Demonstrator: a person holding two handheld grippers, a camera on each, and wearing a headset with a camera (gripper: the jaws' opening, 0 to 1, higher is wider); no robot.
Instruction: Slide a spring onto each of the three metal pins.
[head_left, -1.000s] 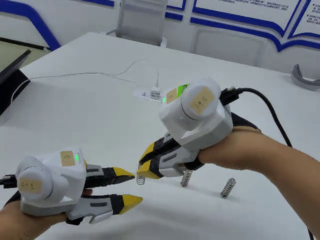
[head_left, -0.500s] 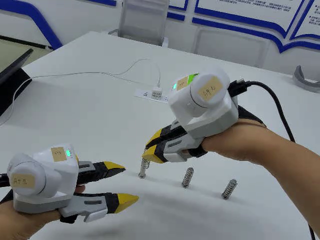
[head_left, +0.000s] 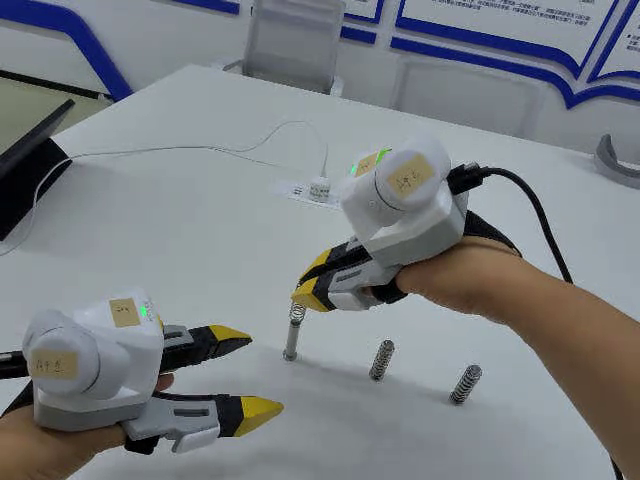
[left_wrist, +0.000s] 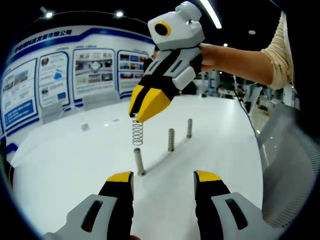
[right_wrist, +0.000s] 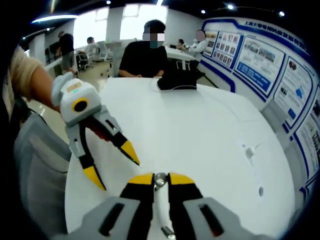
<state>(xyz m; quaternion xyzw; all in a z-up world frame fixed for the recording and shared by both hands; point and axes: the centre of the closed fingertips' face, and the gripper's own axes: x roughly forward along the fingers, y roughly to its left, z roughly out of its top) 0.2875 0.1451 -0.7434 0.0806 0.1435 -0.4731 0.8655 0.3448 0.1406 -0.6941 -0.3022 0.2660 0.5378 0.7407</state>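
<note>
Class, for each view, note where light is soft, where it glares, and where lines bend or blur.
Head view: soft, even light, faint shadows on the white table, lines straight. Left gripper view: fisheye curves the blue-framed wall posters; a ceiling strip light glares. Right gripper view: bright windows wash out; the yellow-tipped right hand-held gripper looks soft near the lens.

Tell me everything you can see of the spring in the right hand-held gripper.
The spring is a small coil of silvery wire, metal by its look. It hangs upright, its top pinched between the yellow tips of the right hand-held gripper. Its lower end is right above the bare metal pin on the white table; whether they touch is unclear.
</note>
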